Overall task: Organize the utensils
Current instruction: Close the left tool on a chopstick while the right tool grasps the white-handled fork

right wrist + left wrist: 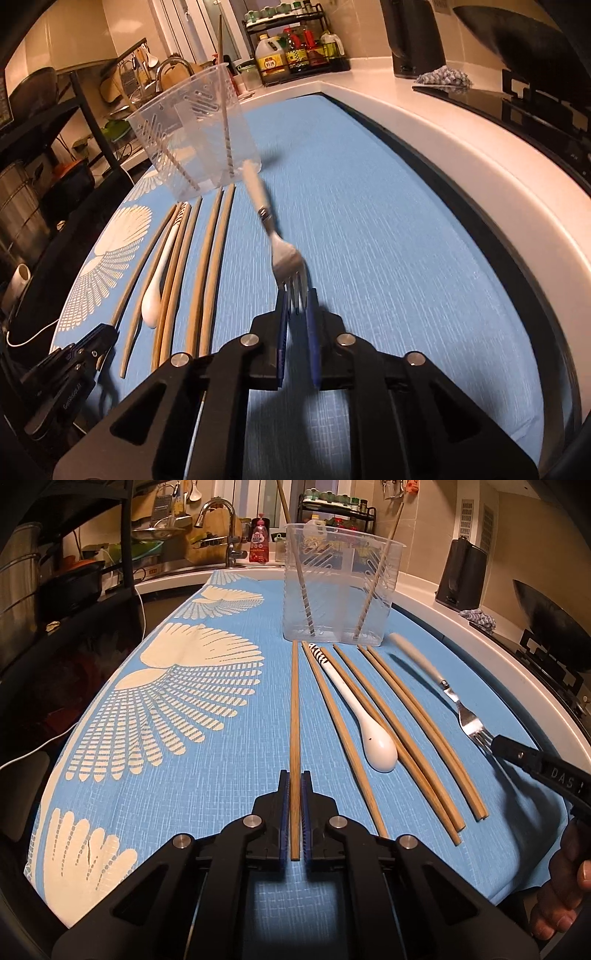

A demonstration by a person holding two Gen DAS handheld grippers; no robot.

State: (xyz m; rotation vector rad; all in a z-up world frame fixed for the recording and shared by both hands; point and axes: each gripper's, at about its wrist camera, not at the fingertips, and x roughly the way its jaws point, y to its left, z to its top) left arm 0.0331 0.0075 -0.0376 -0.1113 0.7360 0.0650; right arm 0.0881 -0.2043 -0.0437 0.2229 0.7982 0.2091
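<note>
My left gripper (295, 775) is shut on a wooden chopstick (294, 709) that lies on the blue mat and points at the clear plastic holder (340, 583). Two chopsticks (303, 587) stand inside that holder. Several loose chopsticks (406, 731) and a white ceramic spoon (369, 734) lie to the right. In the right wrist view my right gripper (296, 295) is shut on the tines of a white-handled fork (286, 258), whose handle reaches toward the holder (195, 136). The left wrist view shows the same grip (496, 743) at the mat's right side.
The blue patterned mat (207, 782) covers a counter with a white raised edge (480, 177). A black kettle (463, 576), a rag (480, 618) and a wok (546, 627) sit to the right. A faucet (225, 528) and a bottle rack (295, 44) stand behind.
</note>
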